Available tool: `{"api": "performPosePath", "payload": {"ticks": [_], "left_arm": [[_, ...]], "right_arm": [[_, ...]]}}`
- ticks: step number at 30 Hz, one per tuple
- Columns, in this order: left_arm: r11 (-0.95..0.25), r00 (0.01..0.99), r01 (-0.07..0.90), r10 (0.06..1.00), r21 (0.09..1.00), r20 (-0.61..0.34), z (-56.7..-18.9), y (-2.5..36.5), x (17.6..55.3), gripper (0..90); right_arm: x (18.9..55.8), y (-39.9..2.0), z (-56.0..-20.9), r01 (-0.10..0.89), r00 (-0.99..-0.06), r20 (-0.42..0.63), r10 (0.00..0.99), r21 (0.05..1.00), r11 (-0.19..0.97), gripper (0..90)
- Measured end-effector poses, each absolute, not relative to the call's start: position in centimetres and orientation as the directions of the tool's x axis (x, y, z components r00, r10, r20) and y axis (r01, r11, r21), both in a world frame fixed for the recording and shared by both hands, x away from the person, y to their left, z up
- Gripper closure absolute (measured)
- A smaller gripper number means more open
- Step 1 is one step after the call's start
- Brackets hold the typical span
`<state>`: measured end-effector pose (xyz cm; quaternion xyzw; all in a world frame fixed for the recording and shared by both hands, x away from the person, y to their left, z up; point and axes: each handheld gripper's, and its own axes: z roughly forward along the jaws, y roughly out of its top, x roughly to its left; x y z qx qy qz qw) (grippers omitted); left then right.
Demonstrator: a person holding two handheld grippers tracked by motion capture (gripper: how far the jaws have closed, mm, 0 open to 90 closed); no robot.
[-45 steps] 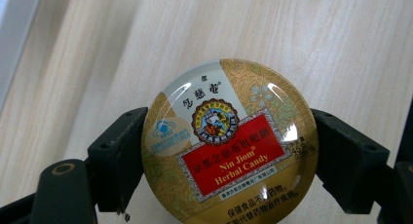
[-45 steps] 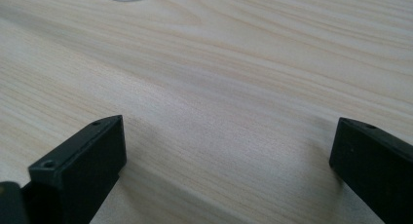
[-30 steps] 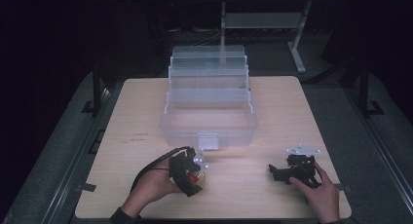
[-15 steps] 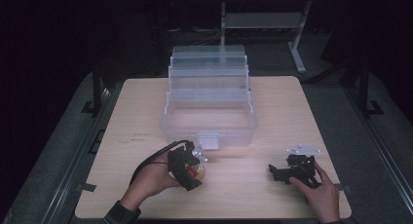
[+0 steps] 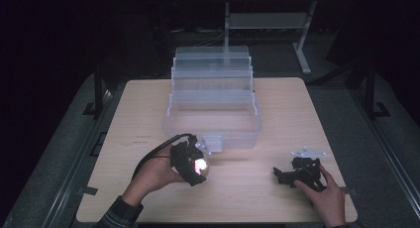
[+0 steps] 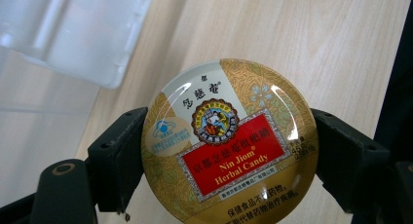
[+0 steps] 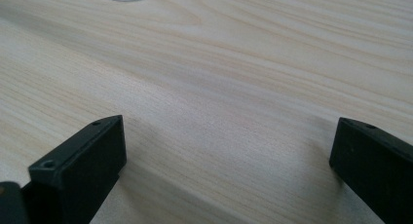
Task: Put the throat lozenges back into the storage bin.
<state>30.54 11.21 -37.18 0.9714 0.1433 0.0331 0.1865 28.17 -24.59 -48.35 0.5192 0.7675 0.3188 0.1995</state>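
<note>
Left gripper (image 5: 194,164) jaws clamped on both sides of round candy tin (image 6: 229,143), held above counter (image 5: 297,114) just in front of clear box (image 5: 213,114). Right gripper (image 5: 297,174) rests on counter, jaws wide apart, empty.

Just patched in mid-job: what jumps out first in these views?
The round gold candy tin with its red "Nin Jiom Herbal Candy" label, clamped edge to edge in the left gripper just in front of the box. Behind it, the clear plastic tiered box stands open at the table's middle. The right gripper rests open on the bare wooden table at the near right.
</note>
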Motion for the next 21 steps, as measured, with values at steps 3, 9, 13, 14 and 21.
{"api": "performPosePath", "payload": {"ticks": [3,9,13,14,21], "left_arm": [[-0.889,0.956,0.268,0.293,0.372,0.011,-36.8,11.2,30.9,19.6],[-0.889,0.954,0.274,0.298,0.368,0.011,-36.2,11.1,31.5,19.6],[-0.885,0.953,0.280,0.304,0.372,0.006,-35.9,11.1,31.7,19.6],[-0.884,0.952,0.284,0.307,0.372,0.005,-35.6,11.1,31.9,19.6],[-0.880,0.949,0.289,0.316,0.378,0.010,-34.7,11.2,32.6,19.6]], "right_arm": [[28.2,-24.6,-48.4,0.670,-0.381,0.025,0.924,0.697,0.258,0.0],[28.2,-24.6,-48.4,0.670,-0.381,0.025,0.924,0.697,0.257,0.0],[28.2,-24.6,-48.3,0.670,-0.382,0.026,0.924,0.696,0.258,0.0],[28.2,-24.6,-48.3,0.670,-0.382,0.027,0.924,0.696,0.257,0.0],[28.2,-24.6,-48.3,0.670,-0.382,0.027,0.924,0.696,0.257,0.0]]}}
